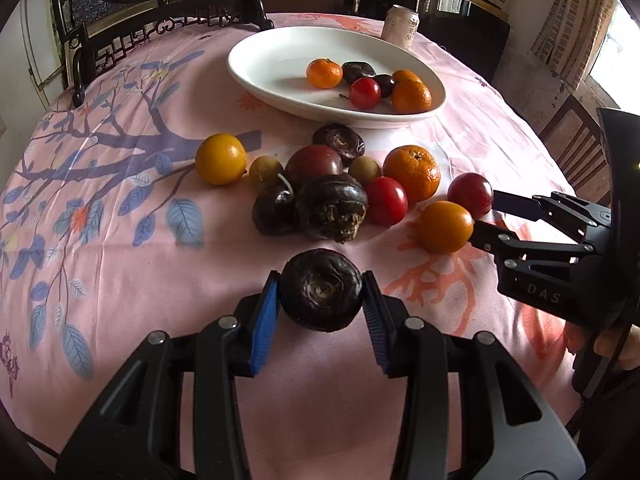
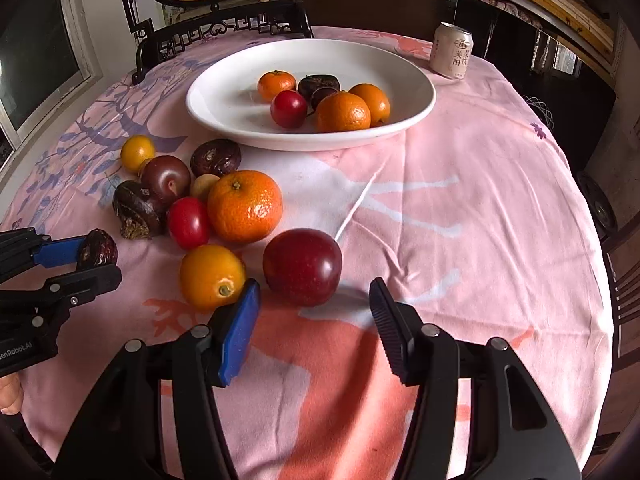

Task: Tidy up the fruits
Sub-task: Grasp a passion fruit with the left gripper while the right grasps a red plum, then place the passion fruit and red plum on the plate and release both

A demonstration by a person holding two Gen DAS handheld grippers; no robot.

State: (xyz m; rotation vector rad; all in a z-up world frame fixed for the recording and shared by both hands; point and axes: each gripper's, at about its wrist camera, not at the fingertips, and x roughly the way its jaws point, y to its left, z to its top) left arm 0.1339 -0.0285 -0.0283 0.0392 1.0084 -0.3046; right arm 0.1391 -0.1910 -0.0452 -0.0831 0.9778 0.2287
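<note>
Left wrist view: the left gripper point(image 1: 321, 295) is clamped on a dark, wrinkled chestnut point(image 1: 320, 290), its blue pads pressing on both sides of the round body. The chestnut sits low over the pink cloth point(image 1: 160, 280), just in front of a loose pile of fruit point(image 1: 332, 184): more dark chestnuts, tangerines, red and yellow small fruits. Beyond the pile stands a white plate point(image 1: 272, 60) already holding several fruits. A can point(image 1: 400, 26) stands behind the plate. At the right edge the right gripper point(image 1: 486, 216) reaches toward a yellow fruit point(image 1: 446, 226) and a red fruit point(image 1: 470, 194).

Right wrist view: the right gripper point(image 2: 314, 298) has its jaws apart, holding nothing. A red fruit point(image 2: 302, 266) lies just ahead between the fingertips; a yellow fruit point(image 2: 212, 276) touches the blue pad on the left side.

Handling, as a judgement: the chestnut looks hard, light and rough, so a grip across its widest part should hold firmly. The red fruit looks smooth, round and perhaps soft; it may roll or slip, so take it across the middle with gentle pressure.
</note>
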